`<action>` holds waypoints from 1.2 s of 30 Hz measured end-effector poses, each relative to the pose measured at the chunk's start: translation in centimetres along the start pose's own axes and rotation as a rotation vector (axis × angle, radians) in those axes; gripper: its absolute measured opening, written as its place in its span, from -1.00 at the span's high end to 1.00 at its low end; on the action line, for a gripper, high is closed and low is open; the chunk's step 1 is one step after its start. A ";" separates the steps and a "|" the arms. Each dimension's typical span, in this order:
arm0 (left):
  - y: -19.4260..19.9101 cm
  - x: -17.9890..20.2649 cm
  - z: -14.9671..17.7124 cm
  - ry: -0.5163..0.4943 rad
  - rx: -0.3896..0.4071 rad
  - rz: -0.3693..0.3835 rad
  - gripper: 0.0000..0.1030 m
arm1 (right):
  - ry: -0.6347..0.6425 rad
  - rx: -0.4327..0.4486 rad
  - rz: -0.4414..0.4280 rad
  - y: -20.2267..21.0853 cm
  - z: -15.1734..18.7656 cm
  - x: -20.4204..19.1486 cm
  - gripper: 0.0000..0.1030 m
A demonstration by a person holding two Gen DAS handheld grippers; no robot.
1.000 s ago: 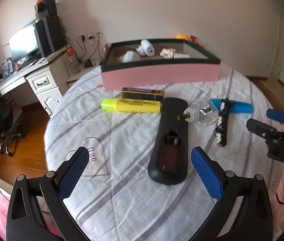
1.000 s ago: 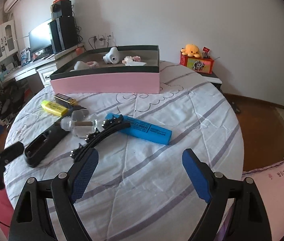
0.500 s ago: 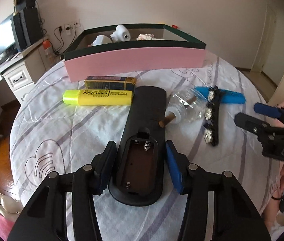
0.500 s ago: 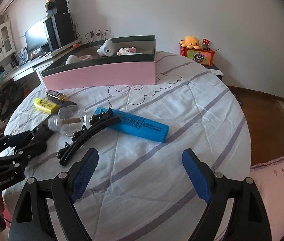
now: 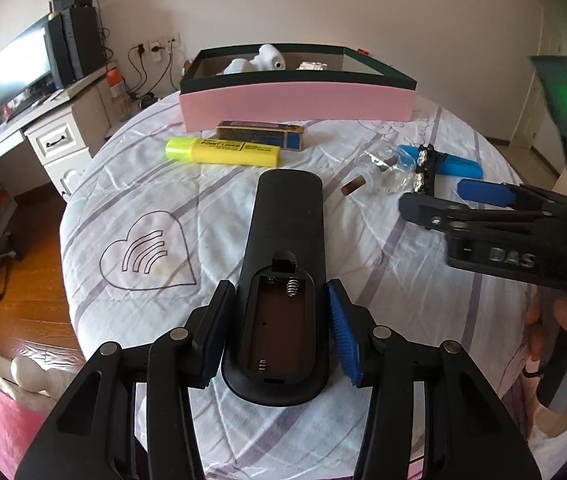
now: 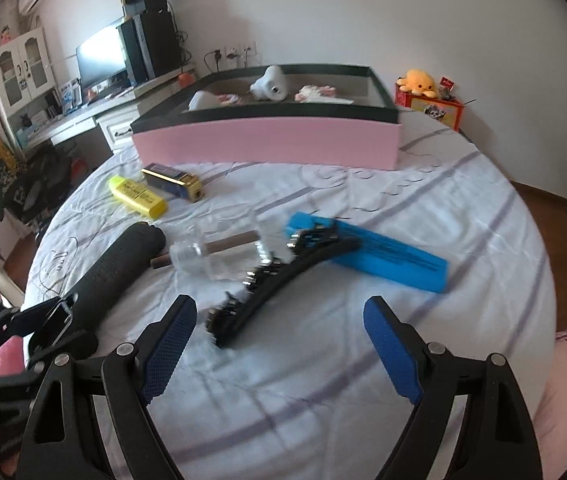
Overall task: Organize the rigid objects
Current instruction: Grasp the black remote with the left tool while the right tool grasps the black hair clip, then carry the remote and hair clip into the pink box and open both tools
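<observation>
A black remote control (image 5: pixel 283 220) lies face down on the striped cloth with its battery bay uncovered. My left gripper (image 5: pixel 279 330) is shut on its near end, a blue pad pressing each side. In the right wrist view the same remote (image 6: pixel 119 268) and left gripper (image 6: pixel 43 320) sit at the left. My right gripper (image 6: pixel 281 348) stands open just short of a black studded hair clip (image 6: pixel 283 280), with nothing between its pads. The clip rests across a blue highlighter (image 6: pixel 383 256). A clear corked bottle (image 6: pixel 219 256) lies beside the clip.
A pink box with a dark rim (image 6: pixel 267 144) stands at the back of the round table and holds white items. A yellow highlighter (image 5: pixel 223 151) and a blue-gold box (image 5: pixel 259 136) lie before it. A desk (image 5: pixel 43 128) and wooden floor lie beyond the left edge.
My left gripper went from wide open to shut on the remote's near end, and moved forward over it. My right gripper came closer to the hair clip and stayed open.
</observation>
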State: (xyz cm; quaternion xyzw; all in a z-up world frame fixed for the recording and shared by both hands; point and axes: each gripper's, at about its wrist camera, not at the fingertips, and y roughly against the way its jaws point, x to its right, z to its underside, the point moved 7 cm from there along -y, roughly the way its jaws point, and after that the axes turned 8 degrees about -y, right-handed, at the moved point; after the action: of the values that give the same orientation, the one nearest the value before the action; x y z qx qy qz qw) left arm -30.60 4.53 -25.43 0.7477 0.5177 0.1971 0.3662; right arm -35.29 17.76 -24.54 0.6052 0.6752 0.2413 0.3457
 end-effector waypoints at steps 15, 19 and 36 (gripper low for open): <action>-1.2 -0.5 -0.9 0.014 0.002 -0.017 -0.47 | 0.014 -0.008 0.021 2.0 1.0 3.8 0.58; -2.0 -0.6 -1.3 0.016 0.005 -0.029 -0.48 | -0.031 0.016 0.014 2.8 1.2 5.0 0.49; -2.4 -0.1 -2.4 0.029 0.020 0.002 0.14 | 0.060 0.001 0.055 -0.5 -1.3 3.6 0.66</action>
State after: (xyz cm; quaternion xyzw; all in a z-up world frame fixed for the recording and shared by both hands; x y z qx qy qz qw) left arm -33.74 5.70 -25.69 0.7489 0.5242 0.2029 0.3510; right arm -36.68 21.33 -24.73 0.6163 0.6684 0.2684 0.3185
